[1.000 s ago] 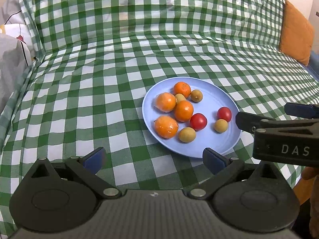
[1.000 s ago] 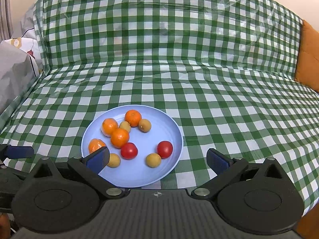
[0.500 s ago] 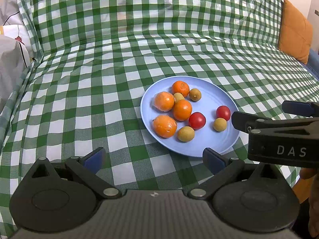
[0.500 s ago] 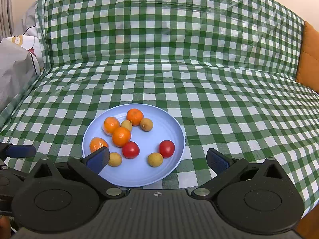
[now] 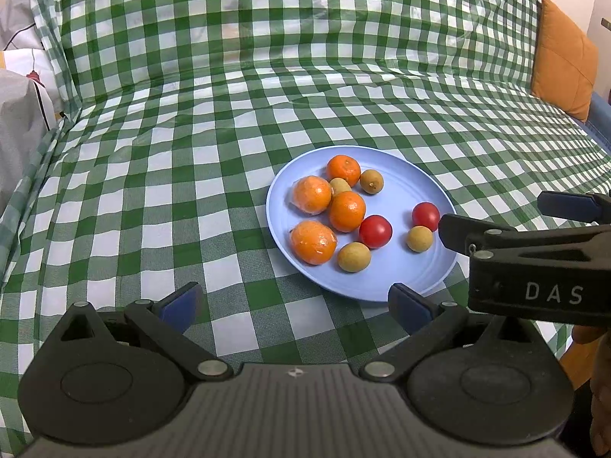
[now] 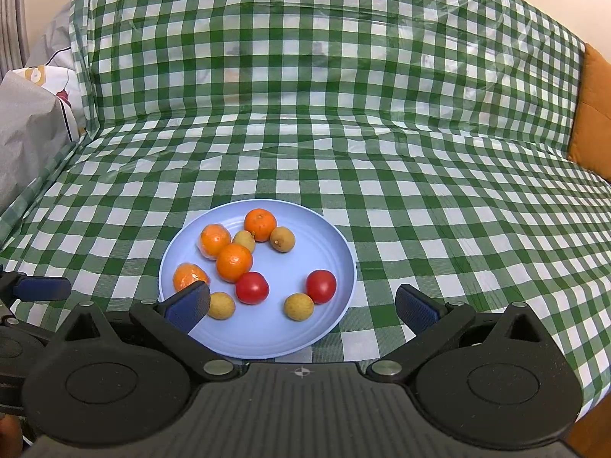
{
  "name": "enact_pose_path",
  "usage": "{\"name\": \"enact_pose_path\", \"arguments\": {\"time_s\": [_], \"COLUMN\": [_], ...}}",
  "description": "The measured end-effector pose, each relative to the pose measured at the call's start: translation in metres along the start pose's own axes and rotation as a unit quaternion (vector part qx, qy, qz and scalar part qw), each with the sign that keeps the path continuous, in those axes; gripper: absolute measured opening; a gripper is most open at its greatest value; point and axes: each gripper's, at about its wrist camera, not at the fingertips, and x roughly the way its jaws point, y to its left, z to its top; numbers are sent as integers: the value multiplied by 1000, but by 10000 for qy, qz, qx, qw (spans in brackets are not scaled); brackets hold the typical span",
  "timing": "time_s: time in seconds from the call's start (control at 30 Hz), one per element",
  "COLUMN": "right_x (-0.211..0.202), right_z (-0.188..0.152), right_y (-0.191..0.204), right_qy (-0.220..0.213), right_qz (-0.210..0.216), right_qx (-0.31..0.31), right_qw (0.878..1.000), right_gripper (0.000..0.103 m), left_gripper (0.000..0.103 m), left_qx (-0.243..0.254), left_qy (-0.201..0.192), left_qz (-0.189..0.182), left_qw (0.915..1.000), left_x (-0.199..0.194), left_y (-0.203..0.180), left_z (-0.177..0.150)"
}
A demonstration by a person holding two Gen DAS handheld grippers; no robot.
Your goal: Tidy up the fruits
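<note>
Left wrist view first: the left gripper (image 5: 294,303) has its fingers spread wide with nothing between them, hanging over the green checked cloth (image 5: 152,175) just short of the blue plate (image 5: 404,191). On the plate there's four oranges, two of which look wrapped in clear film, e.g. the nearest one (image 5: 313,241). Plus two red tomatoes (image 5: 375,231) and four small tan fruits (image 5: 354,256); one of those is mostly hidden behind the oranges, so I can't tell what it is exactly. The right gripper (image 5: 492,217) pokes in from the right, blocking the plate's right rim and cut off by the frame edge. Its blue-tipped fingers sit apart, empty. An orange cushion (image 5: 565,57) sits at the far right.

Right wrist view: the right gripper's fingers are spread wide too, holding nothing, hanging over the near edge of the plate (image 6: 336,244). Its left finger pad (image 6: 189,305) covers part of the nearest wrapped orange (image 6: 189,275). The tomatoes (image 6: 252,287) and tan fruits (image 6: 299,306) are all still on the plate. One blue fingertip of the left gripper (image 6: 42,289) peeks in at the left edge, the rest cropped. Grey fabric (image 6: 26,133) at far left, can't make out what it is.
</note>
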Motion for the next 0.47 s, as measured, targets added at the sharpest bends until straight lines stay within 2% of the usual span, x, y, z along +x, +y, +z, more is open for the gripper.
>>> {"name": "enact_pose_path", "arguments": {"time_s": [0.47], "right_x": [0], "right_z": [0], "right_y": [-2], "right_qy": [-10], "right_qz": [6], "right_qx": [18], "right_qw": [10000], "right_gripper": [102], "left_gripper": [103], "left_qx": [98], "left_qy": [-49], "left_qz": [-45], "left_qw": [9999], "left_x": [0], "left_y": [1], "left_z": [1]}}
